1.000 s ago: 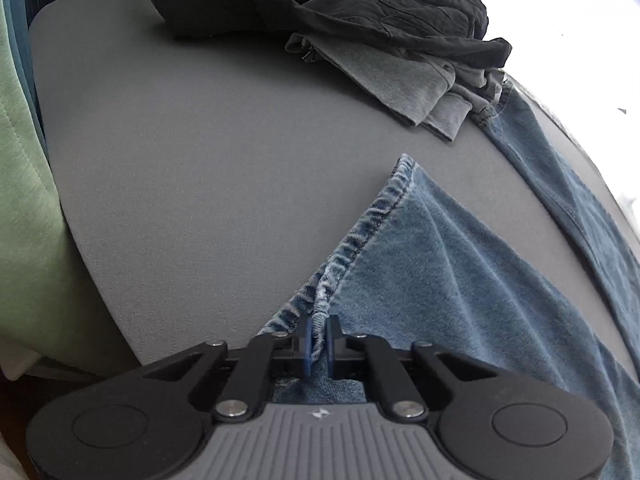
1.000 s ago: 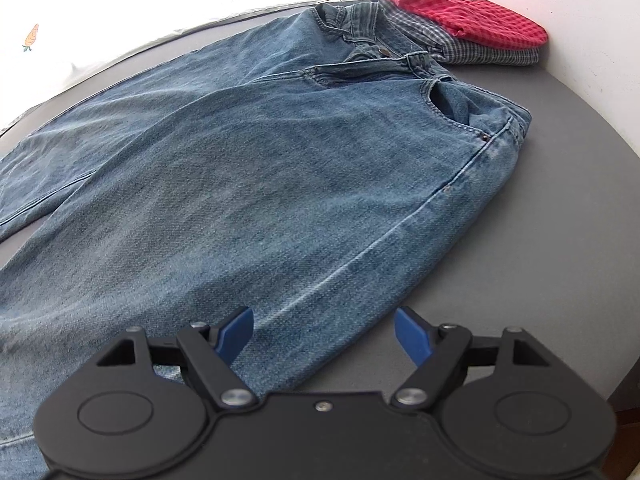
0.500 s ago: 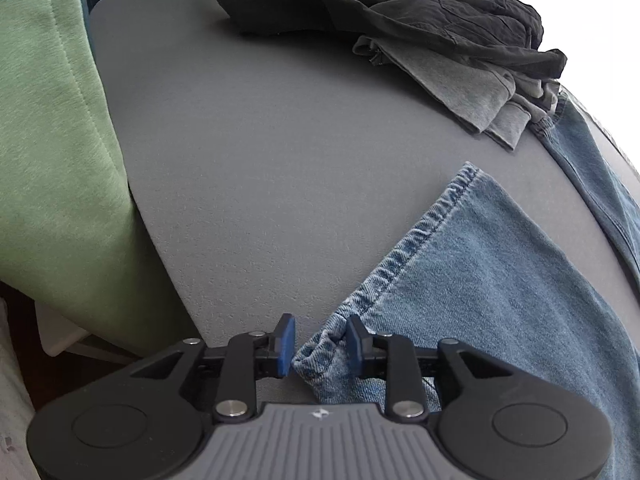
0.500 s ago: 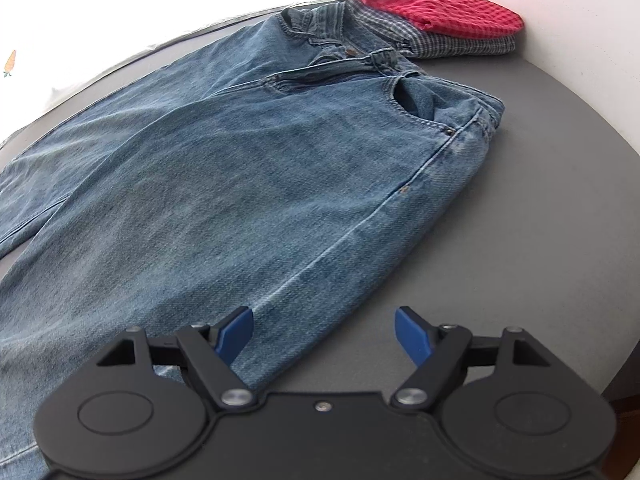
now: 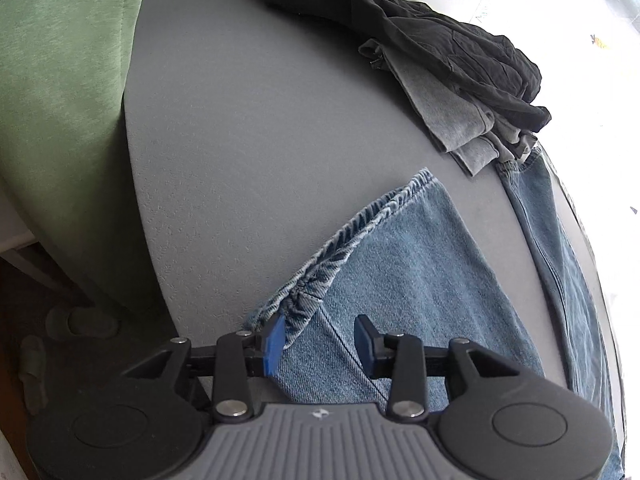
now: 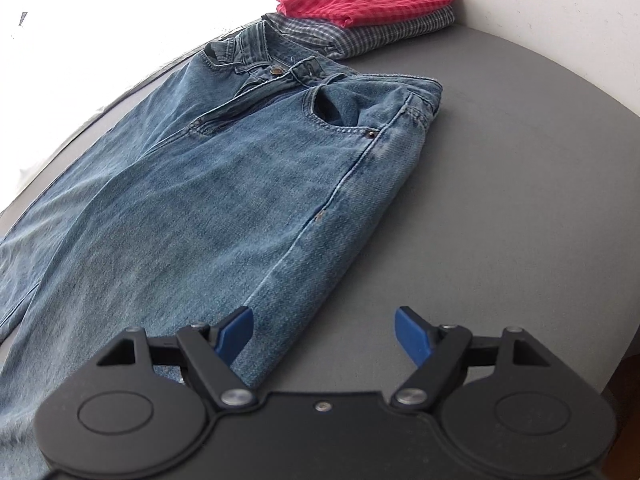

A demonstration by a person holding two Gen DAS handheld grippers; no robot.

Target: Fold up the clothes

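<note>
the jeans [image 6: 208,200] are lying spread flat along the grey table [image 6: 500,184], waistband toward the folded shirts [image 6: 368,12] at the far end, one leg hem [image 5: 360,232] lying near the left gripper [image 5: 320,340] with a dark pile [image 5: 440,52] beyond it. the other leg is running along the far edge, so the legs are lying apart, not stacked.

the left gripper is hovering over the hem corner with its fingers moderately apart, holding nothing; the hem is bunching right beside its left pad. the right gripper [image 6: 324,332] is standing wide open and empty at the outer side seam, near the thigh.

denim looks heavy and limp but grippy, so it is likely dragging rather than sliding. the thick stitched hem and the side seam are looking like the firmest places to pinch; a single thin layer mid-leg would probably slip or wrinkle.
</note>
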